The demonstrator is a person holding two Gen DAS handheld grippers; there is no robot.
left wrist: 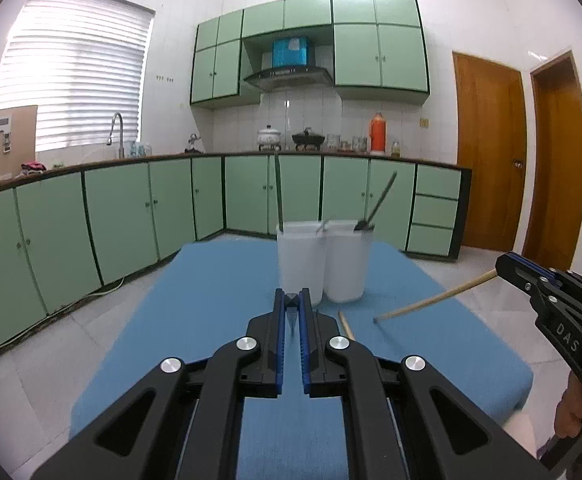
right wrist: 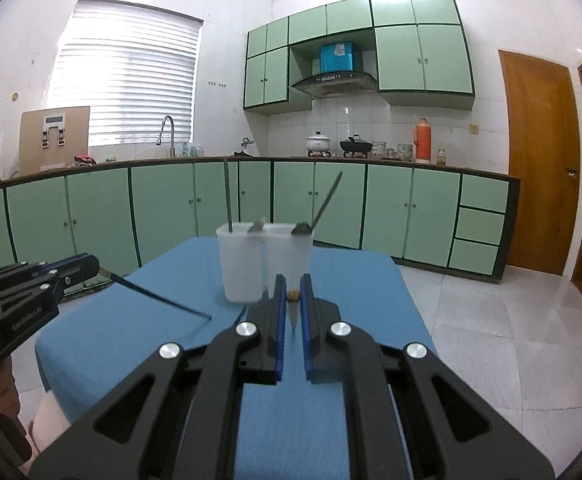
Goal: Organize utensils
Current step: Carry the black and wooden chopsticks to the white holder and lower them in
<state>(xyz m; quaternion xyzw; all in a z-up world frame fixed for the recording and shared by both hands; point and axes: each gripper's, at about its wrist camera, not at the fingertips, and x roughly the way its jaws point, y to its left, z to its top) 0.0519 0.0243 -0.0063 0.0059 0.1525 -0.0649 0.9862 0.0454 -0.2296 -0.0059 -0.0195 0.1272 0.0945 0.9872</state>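
Two white plastic cups (left wrist: pixel 321 260) (right wrist: pixel 263 262) stand side by side at the far end of a blue-covered table (left wrist: pixel 211 320) (right wrist: pixel 131 328). The left cup holds a dark chopstick (left wrist: pixel 278 188), the right cup a dark spoon (left wrist: pixel 375 204). My left gripper (left wrist: pixel 291 300) is shut on a dark chopstick (right wrist: pixel 163 300), seen end-on between its fingers. My right gripper (right wrist: pixel 292 295) is shut on a wooden chopstick (left wrist: pixel 435 298), held above the table. Another wooden chopstick (left wrist: pixel 347 326) lies on the table beside the left gripper.
Green kitchen cabinets (left wrist: pixel 131 208) and a counter run behind the table. Wooden doors (left wrist: pixel 491 152) are at the right. Tiled floor (right wrist: pixel 491 320) surrounds the table.
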